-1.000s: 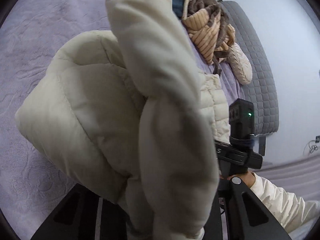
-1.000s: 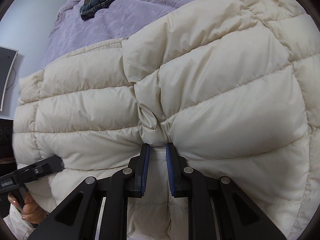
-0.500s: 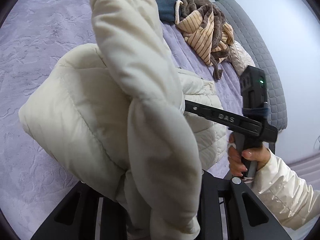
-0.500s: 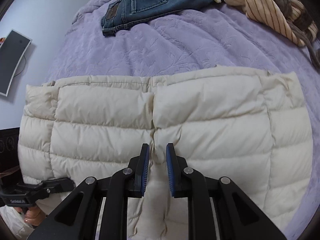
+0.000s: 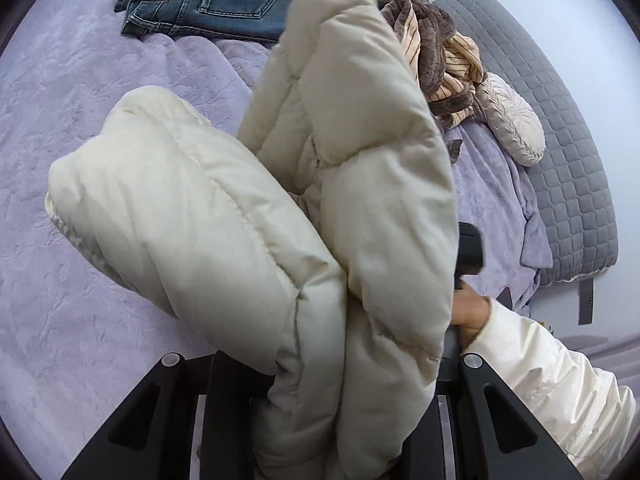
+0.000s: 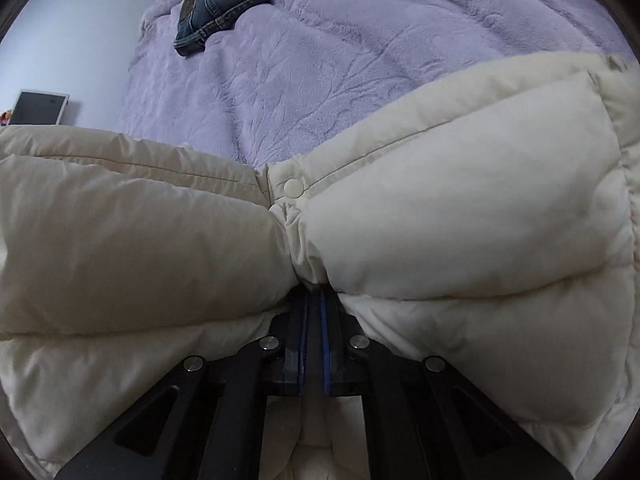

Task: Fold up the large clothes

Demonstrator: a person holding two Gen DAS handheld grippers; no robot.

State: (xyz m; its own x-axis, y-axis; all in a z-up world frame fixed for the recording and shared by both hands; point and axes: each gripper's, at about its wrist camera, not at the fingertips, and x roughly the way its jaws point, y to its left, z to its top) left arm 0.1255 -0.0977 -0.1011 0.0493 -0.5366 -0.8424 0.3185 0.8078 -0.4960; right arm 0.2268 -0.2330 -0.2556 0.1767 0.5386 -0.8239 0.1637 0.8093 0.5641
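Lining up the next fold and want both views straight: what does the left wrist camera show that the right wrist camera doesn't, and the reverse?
Left wrist only: a bunched fold of the cream puffer jacket lifted in the left gripper, a striped brown garment, a grey quilted pad, and a hand in a white sleeve.

Right wrist only: the right gripper pinching the jacket below its snap button, and a framed panel.

Both: the jacket, jeans, purple bedspread.

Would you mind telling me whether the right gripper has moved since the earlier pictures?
Yes. The right gripper has advanced toward the jacket's top edge, nearer the bedspread, and its jaws have just closed on the jacket's puffed fabric.
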